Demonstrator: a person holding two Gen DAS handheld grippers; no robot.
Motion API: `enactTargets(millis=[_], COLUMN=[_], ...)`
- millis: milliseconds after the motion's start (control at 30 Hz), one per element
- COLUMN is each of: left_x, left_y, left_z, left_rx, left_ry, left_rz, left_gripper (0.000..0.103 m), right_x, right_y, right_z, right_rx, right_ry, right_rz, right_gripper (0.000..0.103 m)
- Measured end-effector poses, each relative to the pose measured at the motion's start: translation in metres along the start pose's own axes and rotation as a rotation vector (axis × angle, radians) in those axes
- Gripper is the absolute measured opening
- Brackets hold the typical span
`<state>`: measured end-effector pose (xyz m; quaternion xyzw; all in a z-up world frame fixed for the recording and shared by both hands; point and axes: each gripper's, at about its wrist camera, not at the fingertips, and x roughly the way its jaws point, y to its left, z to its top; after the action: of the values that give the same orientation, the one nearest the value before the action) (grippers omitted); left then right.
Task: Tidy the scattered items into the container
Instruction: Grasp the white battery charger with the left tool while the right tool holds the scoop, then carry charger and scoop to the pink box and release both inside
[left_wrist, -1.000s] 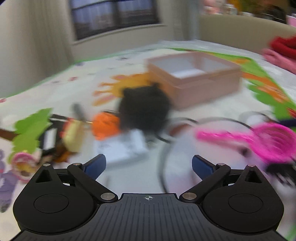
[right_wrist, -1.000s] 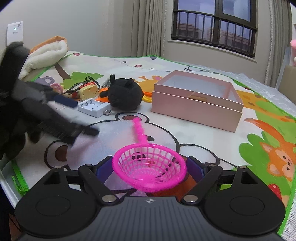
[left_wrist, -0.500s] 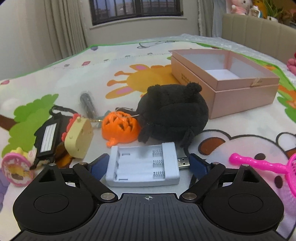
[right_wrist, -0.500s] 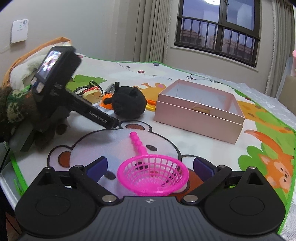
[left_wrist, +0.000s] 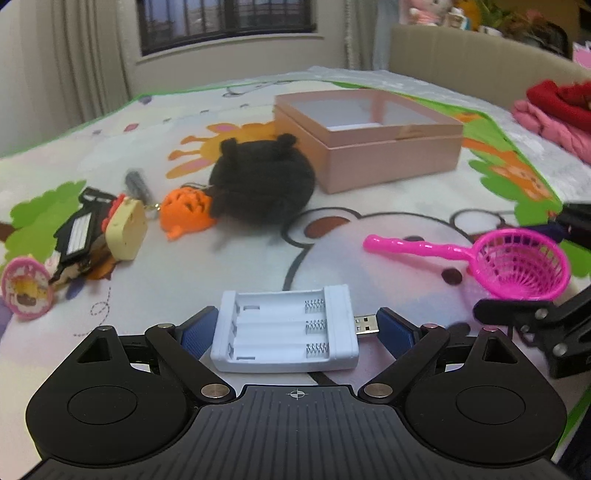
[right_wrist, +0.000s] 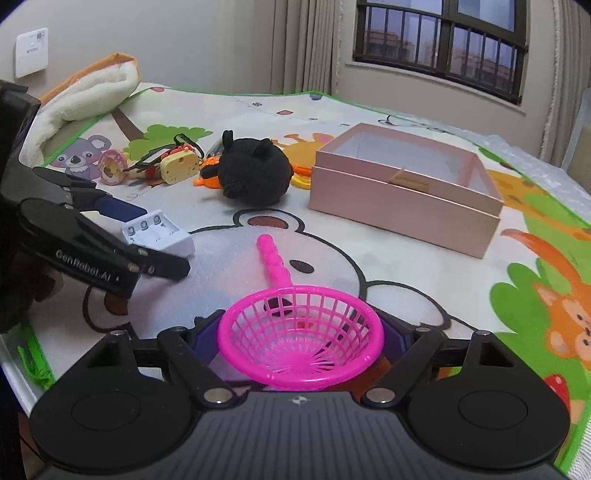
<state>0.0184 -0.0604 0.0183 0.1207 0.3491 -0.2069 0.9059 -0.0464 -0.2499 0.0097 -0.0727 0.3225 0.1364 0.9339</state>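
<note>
My left gripper (left_wrist: 295, 328) is shut on a white battery charger (left_wrist: 286, 334), one pad on its left end and one on its USB plug, lifted off the mat. It also shows in the right wrist view (right_wrist: 159, 234). My right gripper (right_wrist: 299, 339) is shut on the bowl of a pink toy net (right_wrist: 299, 339), also seen in the left wrist view (left_wrist: 517, 264), with its handle pointing away. The open pink box (left_wrist: 369, 136) (right_wrist: 406, 184) stands on the play mat beyond. A black plush (left_wrist: 262, 184) (right_wrist: 251, 173) lies in front of it.
An orange toy (left_wrist: 186, 212), a yellow keychain (left_wrist: 125, 230), a black tag (left_wrist: 79, 229), a pink round toy (left_wrist: 26, 288) and a dark pen (left_wrist: 136, 184) lie at the left. Folded red and pink clothes (left_wrist: 554, 110) lie far right. A white blanket (right_wrist: 85, 96) sits at the mat's edge.
My left gripper closed on the charger and drew it back away from the black plush and orange toy. My right gripper closed in on the pink net's bowl.
</note>
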Motion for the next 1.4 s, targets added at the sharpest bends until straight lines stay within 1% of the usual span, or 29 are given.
enactTargets(millis=[67, 267, 333, 467, 600, 833, 1033, 1133, 1233, 1333, 1400], left_x=[0.002, 0.001, 0.000, -0.005, -0.019, -0.036, -0.034, -0.031, -0.022, -0.008, 0.003], left_y=[-0.002, 0.000, 0.000, -0.006, -0.019, -0.043, -0.055, -0.056, -0.056, -0.056, -0.057], left_z=[0.000, -0.004, -0.004, -0.004, -0.001, 0.006, 0.025, 0.042, 0.066, 0.099, 0.123], left_rx=[0.016, -0.009, -0.014, 0.000, 0.043, 0.105, 0.123, 0.115, 0.126, 0.129, 0.151], left_ry=[0.002, -0.005, -0.008, -0.010, -0.029, -0.072, -0.115, -0.151, -0.204, -0.264, -0.325], left_rz=[0.012, 0.009, 0.008, 0.015, -0.015, -0.068, -0.089, -0.105, -0.117, -0.137, -0.135], left_gripper=[0.097, 0.097, 0.095, 0.095, 0.095, 0.095, 0.095, 0.095, 0.095, 0.095, 0.095], right_x=[-0.005, -0.018, -0.020, -0.027, -0.036, -0.053, -0.068, -0.074, -0.078, -0.074, -0.064], right_y=[0.001, 0.003, 0.003, 0.002, -0.004, -0.013, -0.027, -0.037, -0.052, -0.076, -0.100], right_z=[-0.002, -0.005, -0.005, -0.007, -0.007, -0.015, -0.013, -0.005, 0.015, 0.051, 0.082], right_rx=[-0.005, 0.002, 0.006, 0.014, 0.040, 0.068, 0.093, 0.121, 0.148, 0.188, 0.248], right_ry=[-0.001, -0.014, -0.015, -0.020, -0.032, -0.020, -0.041, -0.072, -0.127, -0.189, -0.227], right_rz=[-0.011, -0.029, -0.036, -0.052, -0.064, -0.079, -0.099, -0.095, -0.100, -0.097, -0.084], right_gripper=[0.084, 0.084, 0.084, 0.084, 0.084, 0.084, 0.084, 0.084, 0.084, 0.084, 0.084])
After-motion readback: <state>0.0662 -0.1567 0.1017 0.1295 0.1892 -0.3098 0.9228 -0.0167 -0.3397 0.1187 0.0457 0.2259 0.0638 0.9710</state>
